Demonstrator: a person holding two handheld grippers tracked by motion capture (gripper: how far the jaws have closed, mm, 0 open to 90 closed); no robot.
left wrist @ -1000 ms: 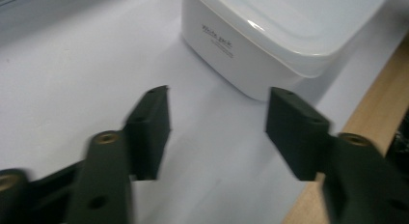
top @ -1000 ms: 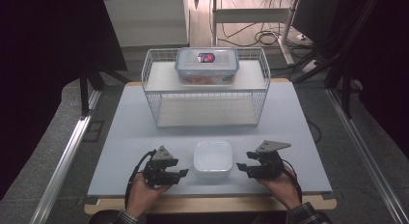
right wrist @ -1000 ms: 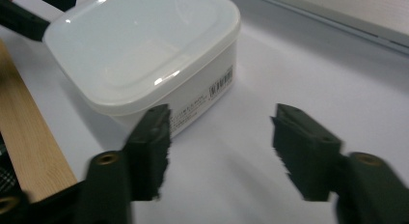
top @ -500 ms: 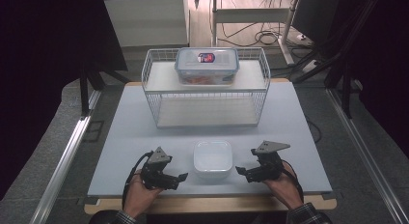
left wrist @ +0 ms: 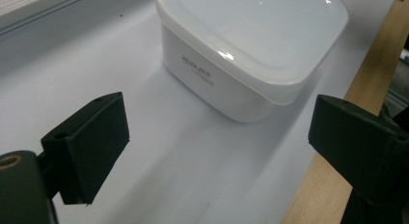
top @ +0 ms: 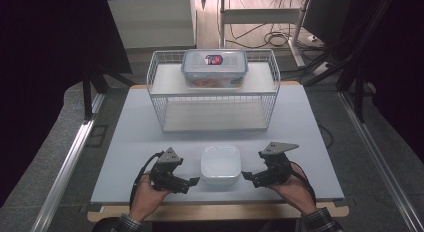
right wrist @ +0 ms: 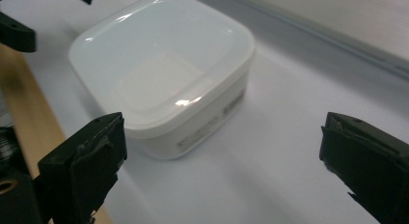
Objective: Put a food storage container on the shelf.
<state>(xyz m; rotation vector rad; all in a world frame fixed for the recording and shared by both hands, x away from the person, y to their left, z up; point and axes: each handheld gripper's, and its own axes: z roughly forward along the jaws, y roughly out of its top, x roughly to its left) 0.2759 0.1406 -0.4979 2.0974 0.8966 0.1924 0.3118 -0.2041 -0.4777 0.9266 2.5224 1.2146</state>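
A white square lidded container (top: 220, 164) sits near the table's front edge, between the two grippers. It also appears in the left gripper view (left wrist: 251, 45) and the right gripper view (right wrist: 164, 79). My left gripper (top: 194, 182) lies just left of it, pointing at it; its jaws have just been opening and now stand open (left wrist: 217, 151) with nothing between them. On the container's right, my right gripper (top: 247, 177) points at it; its jaws have likewise just been opening and are open (right wrist: 222, 161), empty. Neither gripper touches the container.
A white wire shelf rack (top: 212, 94) stands at the back of the pale table (top: 125, 142). A clear lidded box with orange contents (top: 214, 67) rests on top of the rack. The table's wooden front edge (top: 215, 212) runs below the hands.
Both grippers' jaws have opened wider. The hands and the white container have stayed in place.
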